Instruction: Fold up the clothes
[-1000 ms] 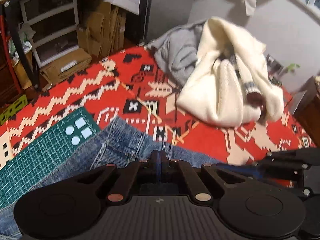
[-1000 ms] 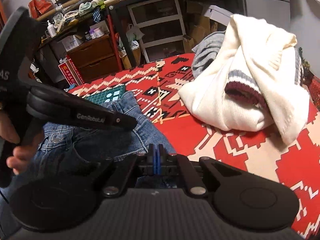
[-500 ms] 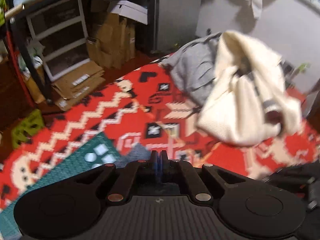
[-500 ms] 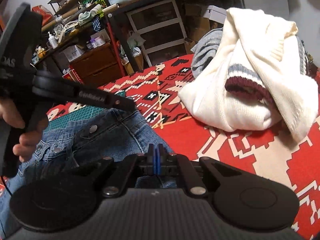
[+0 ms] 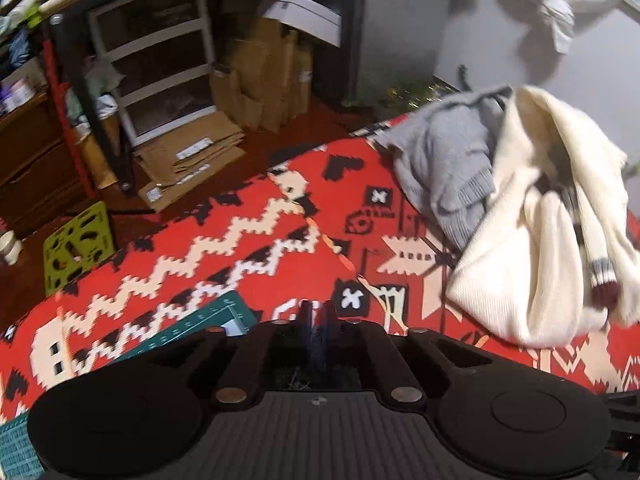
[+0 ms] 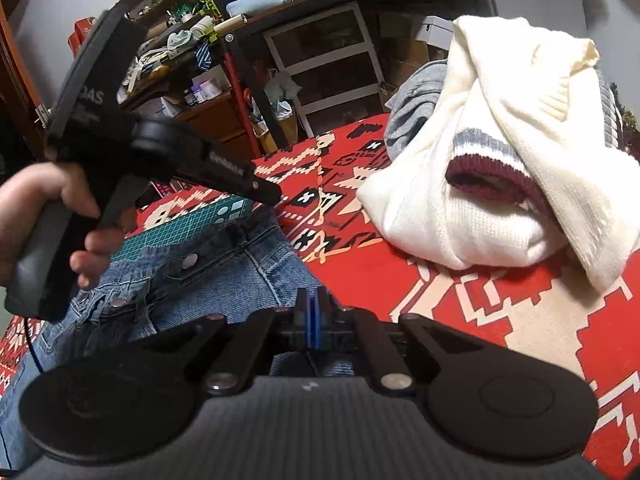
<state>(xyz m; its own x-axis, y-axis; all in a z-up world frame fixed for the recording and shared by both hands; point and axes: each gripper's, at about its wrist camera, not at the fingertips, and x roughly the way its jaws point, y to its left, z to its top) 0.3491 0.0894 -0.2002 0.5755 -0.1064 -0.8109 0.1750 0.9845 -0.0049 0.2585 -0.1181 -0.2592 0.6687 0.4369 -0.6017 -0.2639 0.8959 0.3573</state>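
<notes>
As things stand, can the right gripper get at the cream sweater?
Probably yes. Bare red blanket lies between the right gripper and the cream sweater, with nothing across the path. But its jaws are shut on the denim jeans, so it would have to let go first.

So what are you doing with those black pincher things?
A person is folding clothes on a red patterned blanket. The right gripper is shut on the blue denim jeans; the left gripper, held in a hand, hangs above them. A cream knit sweater and grey knit sweater wait unfolded.
</notes>
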